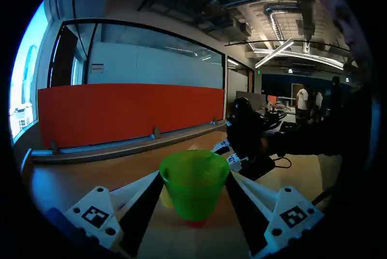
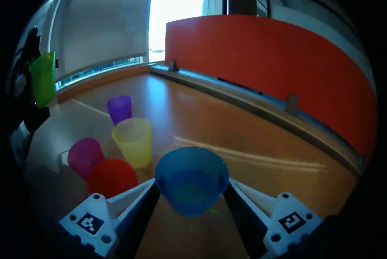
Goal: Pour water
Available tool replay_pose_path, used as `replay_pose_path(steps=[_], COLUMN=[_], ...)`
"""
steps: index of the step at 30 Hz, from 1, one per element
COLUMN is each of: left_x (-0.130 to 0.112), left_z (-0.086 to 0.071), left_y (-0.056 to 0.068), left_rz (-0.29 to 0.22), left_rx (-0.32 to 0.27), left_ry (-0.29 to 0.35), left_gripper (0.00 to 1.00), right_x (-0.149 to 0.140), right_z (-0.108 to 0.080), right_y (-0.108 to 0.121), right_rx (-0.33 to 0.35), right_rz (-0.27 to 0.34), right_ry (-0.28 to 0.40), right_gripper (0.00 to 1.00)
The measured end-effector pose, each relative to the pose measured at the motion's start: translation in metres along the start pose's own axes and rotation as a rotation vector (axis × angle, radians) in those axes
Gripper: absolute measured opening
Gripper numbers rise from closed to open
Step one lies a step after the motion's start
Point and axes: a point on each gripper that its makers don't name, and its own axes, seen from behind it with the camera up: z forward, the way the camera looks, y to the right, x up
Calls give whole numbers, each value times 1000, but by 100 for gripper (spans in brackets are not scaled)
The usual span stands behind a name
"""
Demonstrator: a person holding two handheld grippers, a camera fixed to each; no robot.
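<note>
The green cup is at 6 o'clock in the left gripper view, standing straight with its open top showing. The left gripper presses its fingers on both sides of the cup's wall. The desk lies below.

In the right gripper view, the blue cup is at 6 o'clock, also straight up. The right gripper holds it from both sides. Something pale sits inside, maybe water, but it is hard to tell. Near 8 o'clock a red cup, pink cup, yellow cup and purple cup stand close together. The green cup is up at 9 o'clock.

These cups look thin and light. They are likely smooth and slippery, and may bend if squeezed hard. The side wall under the rim seems the best place to hold. Water would make a cup heavier and could slosh.
</note>
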Motion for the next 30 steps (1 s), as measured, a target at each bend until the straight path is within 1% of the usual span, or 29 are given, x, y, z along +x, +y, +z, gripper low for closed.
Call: replay_pose_path(steps=[6,15,21,30], left_x=[7,10,13,13], left_z=[-4,-5,-5,-3], left_y=[7,17,23,24], left_rz=[18,36,43,39], left_rx=[-1,-4,-12,-19], left_ry=[7,-6,-6,-3], left_gripper=[87,87,87,87], right_x=[29,62,77,95], right_z=[-27,-65,-85,-105], right_y=[-7,-29,-39,-44], right_rx=[-14,-20,-26,-42], right_rz=[-4,-26,-34,-27], right_ry=[62,143,194,271], right_gripper=[89,89,89,89])
